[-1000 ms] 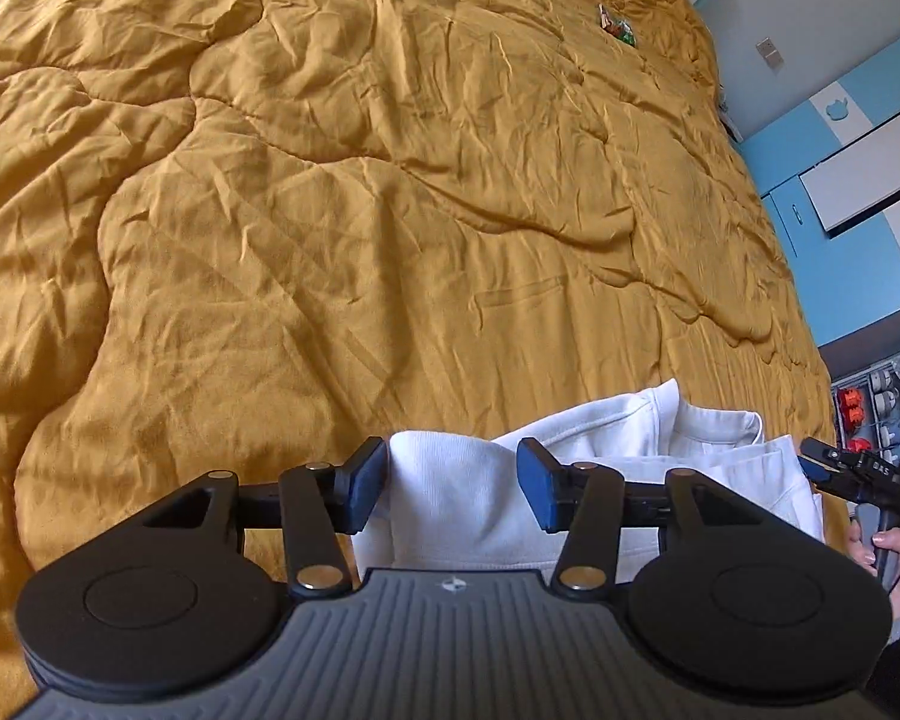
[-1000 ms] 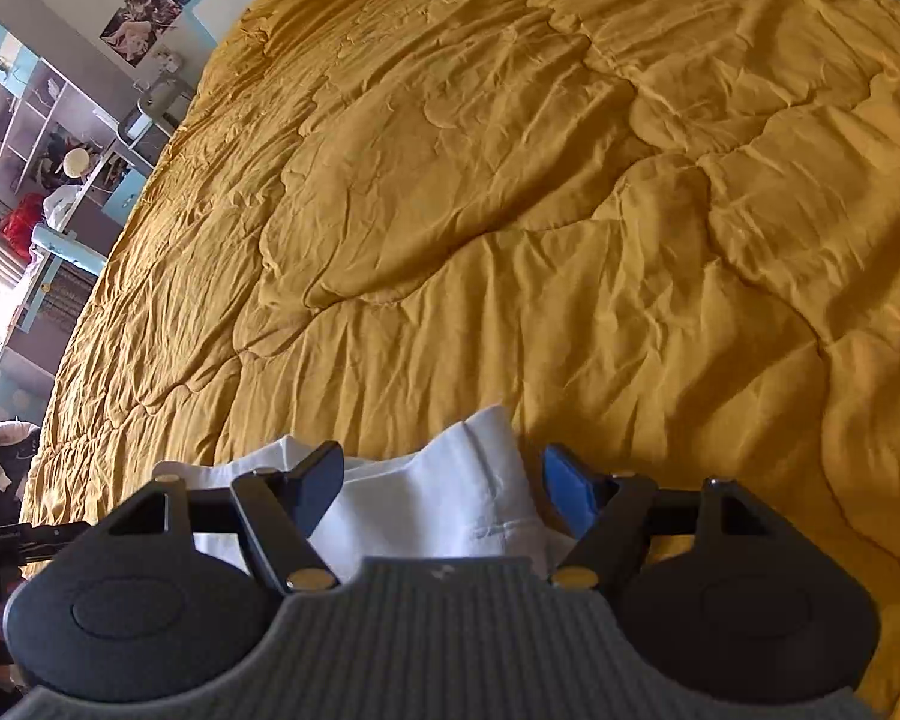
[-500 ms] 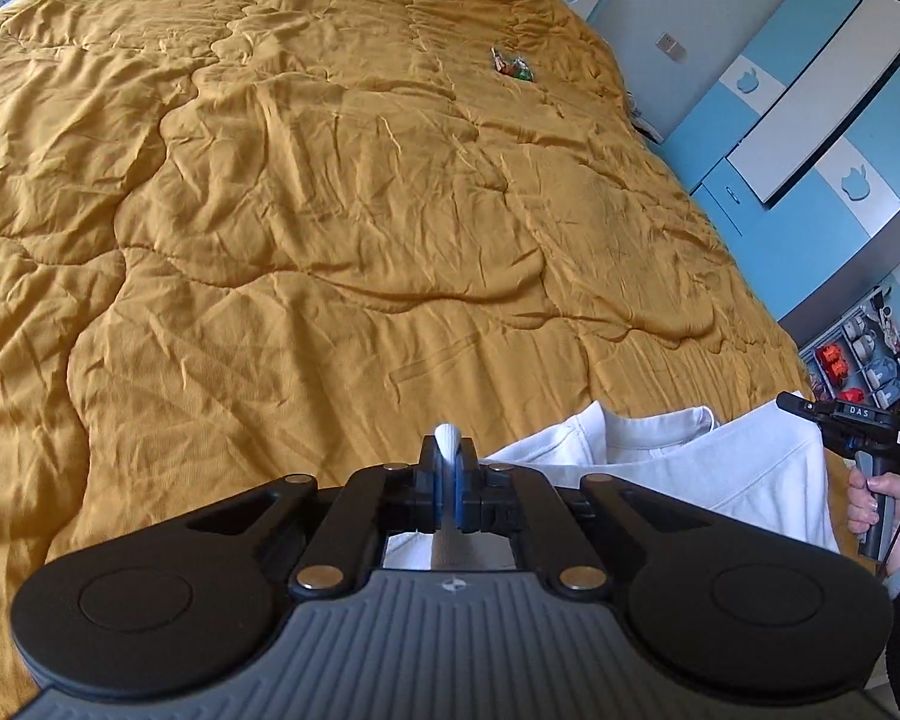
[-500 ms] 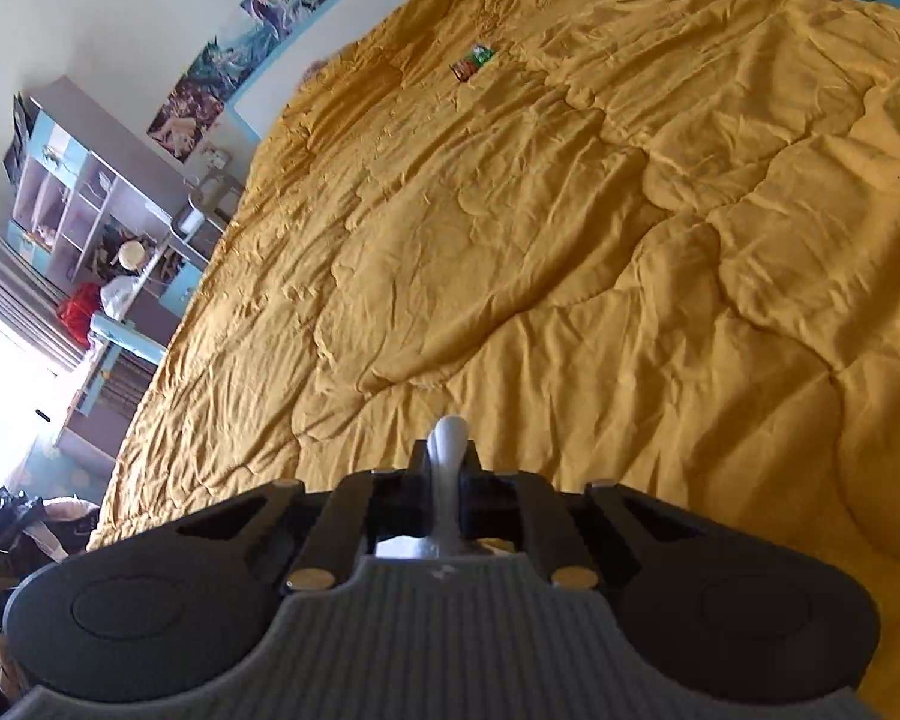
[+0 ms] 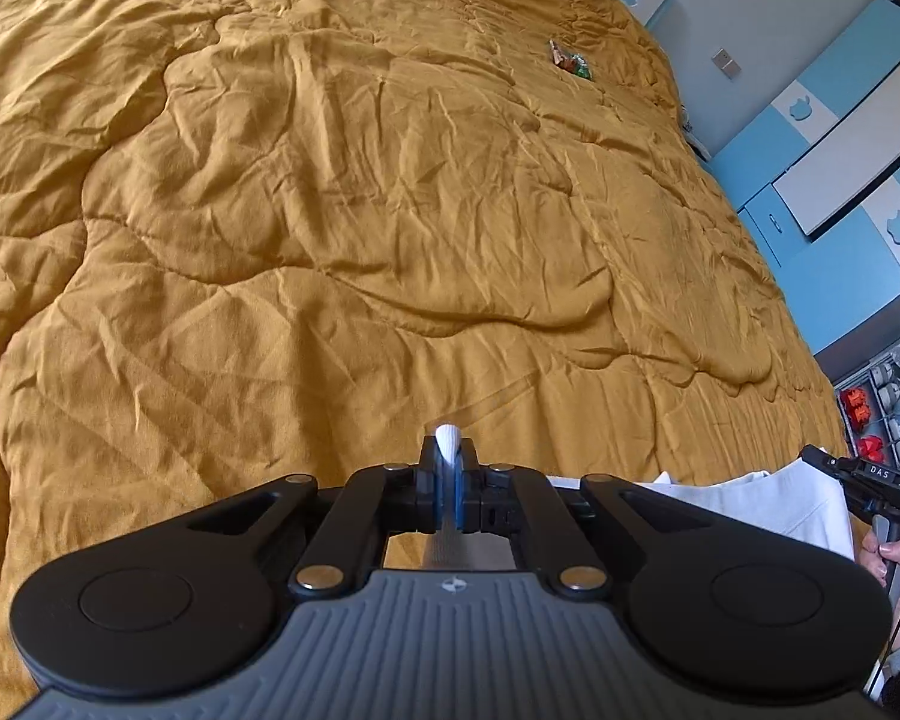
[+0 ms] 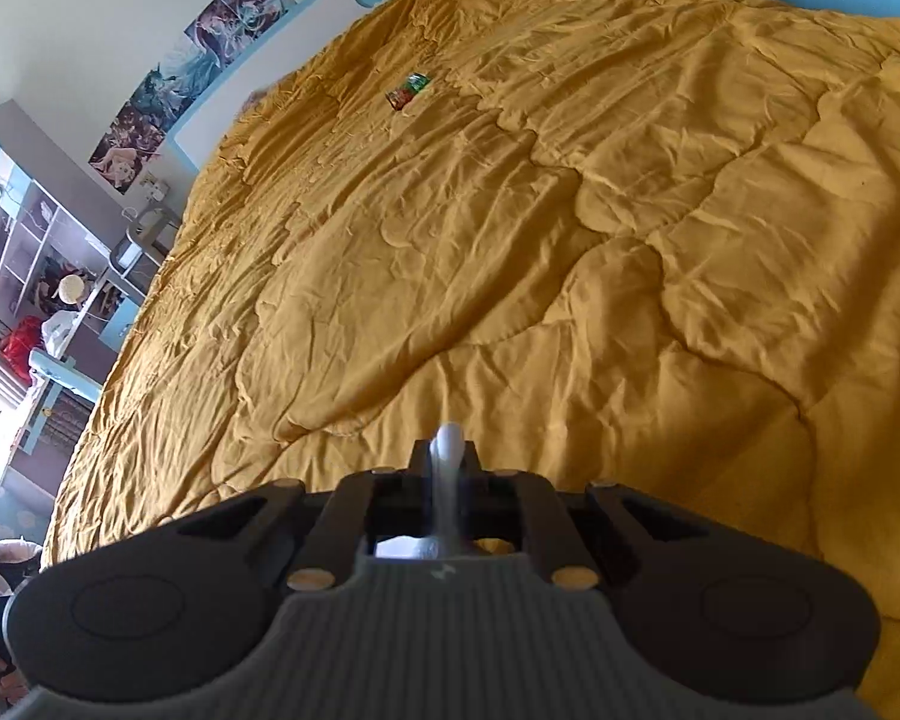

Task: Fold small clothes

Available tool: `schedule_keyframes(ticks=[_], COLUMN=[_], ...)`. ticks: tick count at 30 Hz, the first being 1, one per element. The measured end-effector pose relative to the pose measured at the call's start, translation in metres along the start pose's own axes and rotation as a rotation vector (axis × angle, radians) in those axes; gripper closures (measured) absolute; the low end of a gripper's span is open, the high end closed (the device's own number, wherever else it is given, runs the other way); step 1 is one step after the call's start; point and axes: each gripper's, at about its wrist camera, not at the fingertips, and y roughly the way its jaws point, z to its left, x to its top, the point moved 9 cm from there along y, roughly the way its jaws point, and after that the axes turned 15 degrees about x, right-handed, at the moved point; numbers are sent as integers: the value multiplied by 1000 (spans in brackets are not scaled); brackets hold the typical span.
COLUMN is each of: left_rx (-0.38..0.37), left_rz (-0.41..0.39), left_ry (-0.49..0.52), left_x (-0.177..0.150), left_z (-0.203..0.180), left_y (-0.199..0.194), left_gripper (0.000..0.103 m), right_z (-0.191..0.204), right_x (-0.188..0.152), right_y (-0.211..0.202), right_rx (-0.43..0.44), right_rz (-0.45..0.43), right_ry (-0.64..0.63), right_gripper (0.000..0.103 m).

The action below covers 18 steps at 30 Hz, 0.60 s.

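Writing: "DAS" on the right gripper (image 5: 864, 483), lower right of the left wrist view. One white garment (image 5: 768, 501), lower right on one mustard quilt (image 5: 390, 240). Two grippers: left gripper (image 5: 448, 450) and the right's jaws each pinch a white fold. One small wrapper (image 5: 570, 60), upper right.

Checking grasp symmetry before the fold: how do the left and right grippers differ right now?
Left gripper: blue pad edges show beside its pinched fold, and more of the white garment spreads out to its right. Right gripper: pads look dark, and only a small white patch shows behind its jaws. Shared: both are shut on a thin white fold of the garment, above the mustard quilt.
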Motion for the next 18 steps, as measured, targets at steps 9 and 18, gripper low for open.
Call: schedule_keyframes(ticks=[9,18], left_rx=[360,572], left_rz=[-136,-264], left_ry=[143,159], left_x=[-1,8], left_z=[12,8], left_y=[-4,-55], left_gripper=[72,64], right_z=[-12,5], right_x=[2,-11], right_y=[-19,-70], right_rx=[-229,-231], right_rz=[-109,-219], right_ry=[-56,1], right_gripper=[60,61])
